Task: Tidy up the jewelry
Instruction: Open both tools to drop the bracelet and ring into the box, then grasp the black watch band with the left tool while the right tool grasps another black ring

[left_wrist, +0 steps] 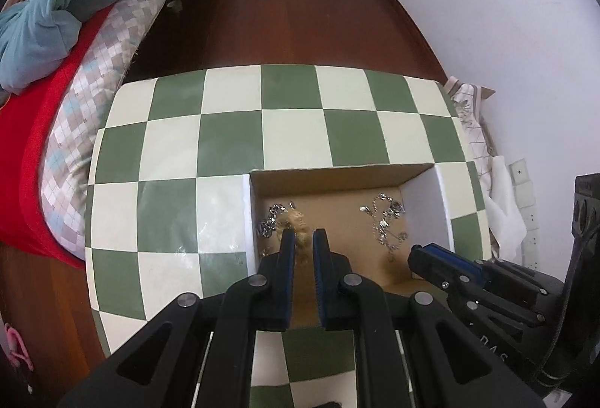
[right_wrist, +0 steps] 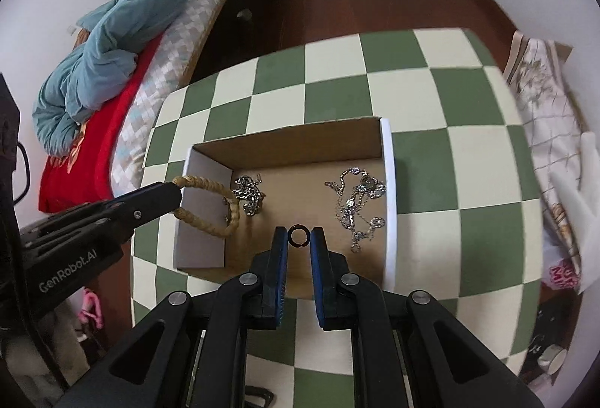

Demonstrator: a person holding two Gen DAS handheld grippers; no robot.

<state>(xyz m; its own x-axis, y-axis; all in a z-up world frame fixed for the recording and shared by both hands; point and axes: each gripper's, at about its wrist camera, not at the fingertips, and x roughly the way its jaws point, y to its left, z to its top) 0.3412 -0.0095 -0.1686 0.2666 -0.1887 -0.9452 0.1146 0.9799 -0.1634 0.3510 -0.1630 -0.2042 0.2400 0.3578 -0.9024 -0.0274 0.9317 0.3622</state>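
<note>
The left gripper points forward and down, its jaws drawn close on a braided bangle (seen from the right wrist view as clamped at the tips). The right gripper sits beside it, fingers pinching a small black ring.

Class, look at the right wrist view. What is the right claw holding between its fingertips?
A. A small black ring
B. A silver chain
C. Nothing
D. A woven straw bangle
A: a small black ring sits pinched at the tips of the right claw, above the cardboard box.
</note>
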